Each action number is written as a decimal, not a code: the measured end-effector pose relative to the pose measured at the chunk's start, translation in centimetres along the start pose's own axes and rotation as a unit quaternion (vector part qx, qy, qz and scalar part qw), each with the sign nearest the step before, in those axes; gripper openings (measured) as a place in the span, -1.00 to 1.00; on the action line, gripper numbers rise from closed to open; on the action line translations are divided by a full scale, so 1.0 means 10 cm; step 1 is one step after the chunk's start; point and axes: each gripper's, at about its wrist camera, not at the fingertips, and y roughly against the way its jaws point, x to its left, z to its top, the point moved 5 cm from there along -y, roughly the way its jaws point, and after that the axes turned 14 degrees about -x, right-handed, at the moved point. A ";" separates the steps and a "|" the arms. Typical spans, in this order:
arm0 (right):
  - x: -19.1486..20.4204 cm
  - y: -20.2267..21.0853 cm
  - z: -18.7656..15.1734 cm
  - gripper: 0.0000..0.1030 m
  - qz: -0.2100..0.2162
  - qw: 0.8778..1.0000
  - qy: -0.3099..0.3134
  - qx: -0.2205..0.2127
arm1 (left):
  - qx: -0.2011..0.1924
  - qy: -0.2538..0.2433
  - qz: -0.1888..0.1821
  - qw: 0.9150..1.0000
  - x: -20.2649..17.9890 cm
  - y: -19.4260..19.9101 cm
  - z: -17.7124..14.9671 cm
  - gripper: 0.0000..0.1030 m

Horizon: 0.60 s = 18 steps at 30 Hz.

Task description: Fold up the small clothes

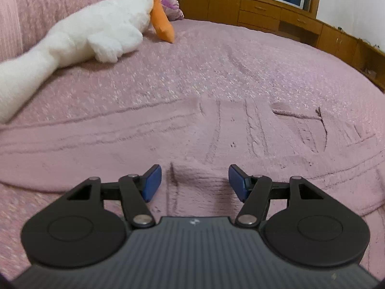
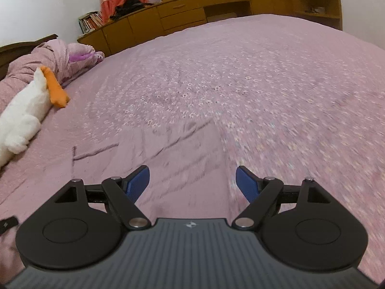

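A pink knitted sweater lies flat on the pink bedspread, one sleeve stretched out to the left and its neckline to the right. My left gripper hovers low over the sweater's near part, jaws open, with a small dark crease of knit below them and nothing pinched. In the right wrist view the sweater runs up to a straight edge near the middle. My right gripper stands open above that edge, empty. This view is blurred by motion.
A white plush goose with orange feet lies at the bed's far left, also the plush goose in the right view. A bunched pink quilt sits behind it. Wooden cabinets line the far side of the bed.
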 end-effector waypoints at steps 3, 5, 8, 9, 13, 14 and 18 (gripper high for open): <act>-0.04 -0.23 -0.02 0.63 -0.002 1.000 -0.001 0.001 | -0.003 -0.002 -0.007 1.000 -0.02 -0.03 -0.10 0.21; -0.02 -0.32 -0.03 0.62 0.001 1.000 0.017 -0.004 | -0.011 -0.013 -0.009 1.000 -0.04 -0.04 -0.14 0.20; 0.10 -0.44 -0.05 0.46 0.015 0.998 0.055 -0.015 | -0.021 -0.023 -0.011 0.999 -0.08 -0.05 -0.15 0.04; 0.12 -0.47 -0.06 0.19 0.015 0.998 0.062 -0.016 | -0.024 -0.025 -0.015 0.999 -0.09 -0.05 -0.15 -0.04; 0.13 -0.52 -0.09 -0.67 0.003 0.996 0.086 -0.016 | -0.032 -0.033 -0.037 0.998 -0.16 -0.04 -0.15 -0.63; 0.13 -0.51 -0.09 -0.74 0.001 0.996 0.087 -0.019 | -0.034 -0.033 -0.041 0.998 -0.16 -0.04 -0.14 -0.66; 0.09 -0.39 0.02 -0.82 -0.009 0.995 0.062 -0.072 | -0.053 -0.027 -0.036 0.998 -0.17 0.00 -0.06 -0.71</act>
